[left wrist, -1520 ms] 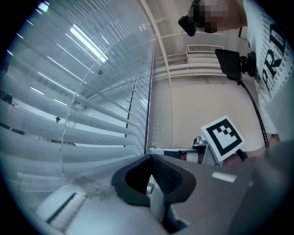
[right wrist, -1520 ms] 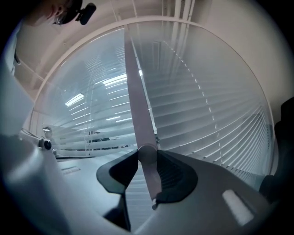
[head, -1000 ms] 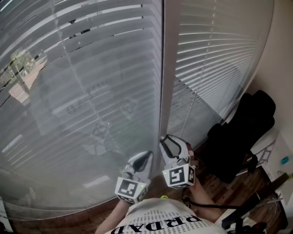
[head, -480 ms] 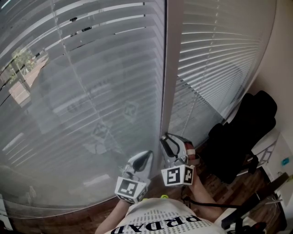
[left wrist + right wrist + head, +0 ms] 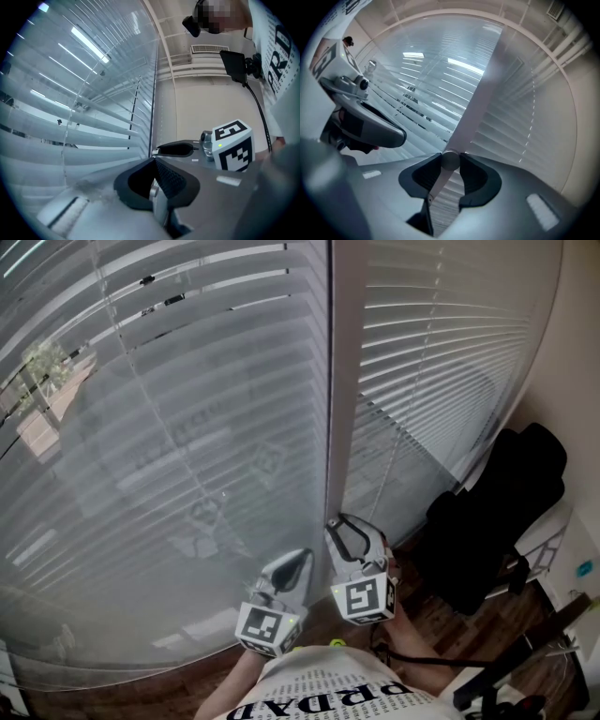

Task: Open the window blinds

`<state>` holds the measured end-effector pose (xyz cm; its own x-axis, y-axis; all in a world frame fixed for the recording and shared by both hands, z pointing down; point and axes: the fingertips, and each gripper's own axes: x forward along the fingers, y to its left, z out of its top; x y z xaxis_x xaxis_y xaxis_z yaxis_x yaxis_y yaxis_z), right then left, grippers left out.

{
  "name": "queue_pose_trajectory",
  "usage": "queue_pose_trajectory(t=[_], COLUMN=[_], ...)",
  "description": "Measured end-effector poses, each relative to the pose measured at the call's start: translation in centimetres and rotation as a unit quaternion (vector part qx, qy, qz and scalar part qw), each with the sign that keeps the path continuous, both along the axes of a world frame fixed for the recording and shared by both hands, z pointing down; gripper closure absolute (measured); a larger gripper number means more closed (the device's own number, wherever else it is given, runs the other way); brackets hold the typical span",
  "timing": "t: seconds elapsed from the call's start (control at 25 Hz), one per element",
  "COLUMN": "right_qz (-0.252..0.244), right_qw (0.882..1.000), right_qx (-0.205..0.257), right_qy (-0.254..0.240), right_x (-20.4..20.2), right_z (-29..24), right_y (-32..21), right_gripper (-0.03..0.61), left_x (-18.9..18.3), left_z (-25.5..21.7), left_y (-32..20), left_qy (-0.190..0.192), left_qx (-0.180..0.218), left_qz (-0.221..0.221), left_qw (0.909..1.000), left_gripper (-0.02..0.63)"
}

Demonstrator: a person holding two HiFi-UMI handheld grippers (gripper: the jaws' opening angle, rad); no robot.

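Observation:
Two white slatted blinds cover the window, a left blind (image 5: 187,427) and a right blind (image 5: 441,352), with a white post (image 5: 342,381) between them. Their slats lie nearly flat against the glass. At the foot of the post, my right gripper (image 5: 339,527) points at the window. In the right gripper view its pads press on both sides of a thin white wand (image 5: 450,160) with a round knob. My left gripper (image 5: 302,557) hovers just to the left, jaws together on nothing (image 5: 154,161), close to the lower slats (image 5: 70,122).
A black chair (image 5: 497,521) stands close on the right by the wall. White furniture (image 5: 572,568) and a dark cable (image 5: 441,664) lie further right. Wood floor (image 5: 450,624) runs under the window. A pull cord (image 5: 389,465) hangs on the right blind.
My right gripper has rolled slightly about the wand, its marker cube tilting. The left gripper has stayed put. The slats look about the same.

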<state>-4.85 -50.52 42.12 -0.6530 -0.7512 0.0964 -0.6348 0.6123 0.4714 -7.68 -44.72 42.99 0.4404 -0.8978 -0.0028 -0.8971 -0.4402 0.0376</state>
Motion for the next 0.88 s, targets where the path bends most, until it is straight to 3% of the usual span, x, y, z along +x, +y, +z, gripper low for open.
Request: queue_pose_trajectory(t=[0.32,0.56,0.88], right_qz=[0.002,0.004,0.009], right_qw=[0.996,0.984,0.97], right_qx=[-0.048,-0.102,-0.14], right_qy=[-0.073,-0.143,-0.199], right_x=[0.26,0.57,0.96], right_z=[-0.3,0.22,0.35], right_y=[-0.15,-0.3,-0.4], right_gripper=[0.445,0.445,0.446], left_x=[-0.03,0.06,0.25], left_z=[-0.11,0.03,-0.17], left_y=[-0.09,-0.15,-0.4], left_qy=[-0.003,-0.003,0.006], left_qx=[-0.003,-0.016,0.0], left_qz=[0.002,-0.002,0.001], left_qw=[1.0,0.9999,1.0], left_gripper=[0.606,0.606,0.606])
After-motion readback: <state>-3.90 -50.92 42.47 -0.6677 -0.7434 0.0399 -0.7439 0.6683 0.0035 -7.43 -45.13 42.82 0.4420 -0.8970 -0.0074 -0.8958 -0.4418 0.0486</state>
